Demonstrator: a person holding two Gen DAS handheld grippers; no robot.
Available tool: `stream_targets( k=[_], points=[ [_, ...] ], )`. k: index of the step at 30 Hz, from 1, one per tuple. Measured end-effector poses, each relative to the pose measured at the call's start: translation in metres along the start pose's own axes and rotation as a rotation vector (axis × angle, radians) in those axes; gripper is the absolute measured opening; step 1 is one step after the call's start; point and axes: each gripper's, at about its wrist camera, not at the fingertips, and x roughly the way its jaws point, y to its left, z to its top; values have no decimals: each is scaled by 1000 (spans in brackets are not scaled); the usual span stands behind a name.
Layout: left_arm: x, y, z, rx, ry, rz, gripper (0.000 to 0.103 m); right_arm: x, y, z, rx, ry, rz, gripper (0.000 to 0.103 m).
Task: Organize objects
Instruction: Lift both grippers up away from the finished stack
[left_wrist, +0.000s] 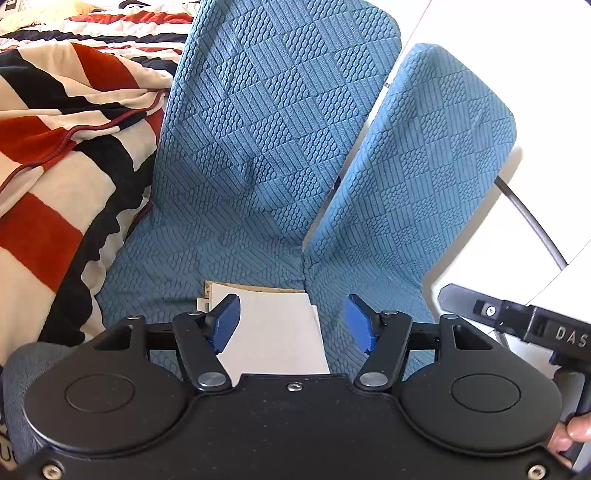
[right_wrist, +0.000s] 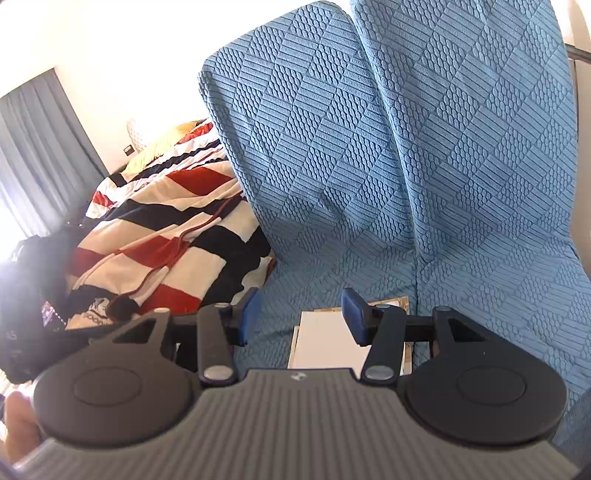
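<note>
Left gripper (left_wrist: 291, 325) and right gripper (right_wrist: 301, 317): fingers spread wide, holding nothing, above white booklet (left_wrist: 277, 332) on blue sofa (left_wrist: 258, 147).

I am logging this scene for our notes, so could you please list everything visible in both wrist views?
Seat cushions: two, blue textured cover, upright side by side behind the seat.
Seat: one, same blue cover, under the papers.
Papers: a small stack, white sheet on top with tan and printed edges beneath, flat on the seat near the cushion seam; exact count cannot be told.
Blanket: one, red, navy and cream stripes, heaped to the left of the seat.
Curtain: grey, far left by a bright window.
Cable: one, dark, against the white surface on the right.
Left gripper: open, above the papers.
Right gripper: open, above the seat beside the papers.
</note>
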Motion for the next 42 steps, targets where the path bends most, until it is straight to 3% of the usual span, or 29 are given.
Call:
stream_targets(
  k=[12, 24, 38, 40, 41, 42],
  points=[
    [-23, -11, -24, 21, -13, 7, 81, -6, 0, -36, 17, 31, -54, 53],
    [-13, -2, -40, 11, 22, 49, 98, -4, -1, -60, 3, 56, -131, 53],
    [-2, -2, -57, 30, 71, 84, 100, 3, -8, -76, 7, 92, -191, 53],
    [-1, -2, -58, 29, 75, 85, 100, 5, -10, -76, 8, 101, -203, 64],
    [-1, -2, -58, 30, 77, 86, 100, 6, -12, -76, 13, 106, -208, 83],
    [-1, -2, -58, 31, 79, 88, 100, 7, -13, -76, 21, 107, -206, 93]
  ],
)
